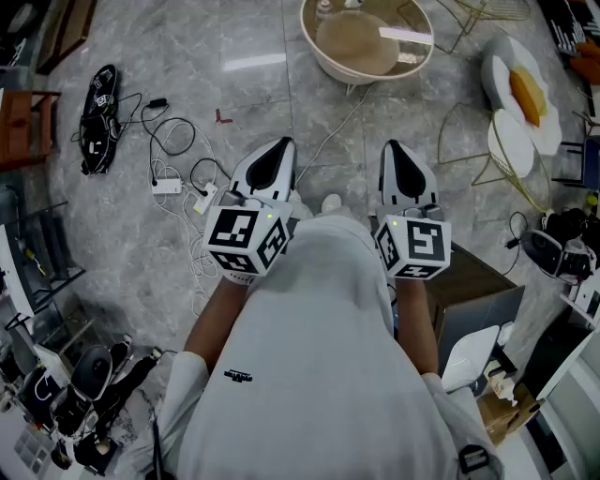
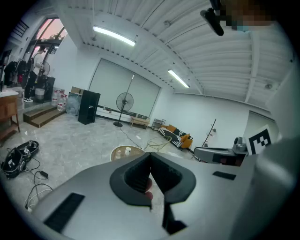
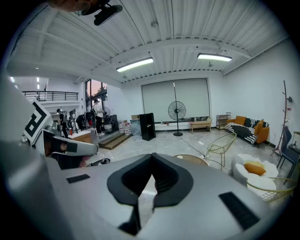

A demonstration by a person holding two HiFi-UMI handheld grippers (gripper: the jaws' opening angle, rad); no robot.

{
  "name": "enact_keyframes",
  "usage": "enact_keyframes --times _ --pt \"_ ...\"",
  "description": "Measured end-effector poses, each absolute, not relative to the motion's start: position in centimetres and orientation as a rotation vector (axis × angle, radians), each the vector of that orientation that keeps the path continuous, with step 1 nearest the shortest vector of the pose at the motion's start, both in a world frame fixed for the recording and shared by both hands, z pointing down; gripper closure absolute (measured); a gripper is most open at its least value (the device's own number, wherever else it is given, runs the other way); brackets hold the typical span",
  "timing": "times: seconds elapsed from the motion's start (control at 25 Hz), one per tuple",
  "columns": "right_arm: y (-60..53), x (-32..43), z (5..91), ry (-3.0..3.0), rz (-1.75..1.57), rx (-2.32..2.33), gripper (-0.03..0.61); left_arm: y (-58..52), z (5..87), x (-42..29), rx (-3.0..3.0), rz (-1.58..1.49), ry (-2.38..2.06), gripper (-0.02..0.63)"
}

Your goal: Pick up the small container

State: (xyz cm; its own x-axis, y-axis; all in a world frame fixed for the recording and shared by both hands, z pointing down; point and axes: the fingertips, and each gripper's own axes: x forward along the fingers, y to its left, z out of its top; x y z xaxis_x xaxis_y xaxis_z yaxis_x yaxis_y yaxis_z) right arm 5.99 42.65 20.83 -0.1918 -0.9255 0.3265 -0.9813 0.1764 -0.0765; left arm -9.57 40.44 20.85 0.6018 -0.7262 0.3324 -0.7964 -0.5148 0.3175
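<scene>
Standing off, nothing yet done | left gripper and right gripper were pressed together, empty | small container, likely a pale item on the round table, stood well apart, untouched | approach, grasp and lift remained.

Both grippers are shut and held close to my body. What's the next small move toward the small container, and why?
Probably a step toward the round table. The small containers stand on it, well ahead of the left gripper and the right gripper. Both are shut and empty, and likely too far away to reach.
</scene>
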Motion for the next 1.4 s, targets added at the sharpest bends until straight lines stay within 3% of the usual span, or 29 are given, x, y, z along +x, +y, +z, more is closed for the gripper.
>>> enact_keyframes --times 0.8,1.4 --pt "48.9 14.3 21.2 -2.395 0.496 1.791 0.571 48.5 21.0 -0.4 2.368 0.268 -1.247 0.595" --pt "47.1 18.9 22.1 -2.341 0.514 1.827 0.571 44.4 18.3 1.5 2.414 0.221 -1.314 0.595"
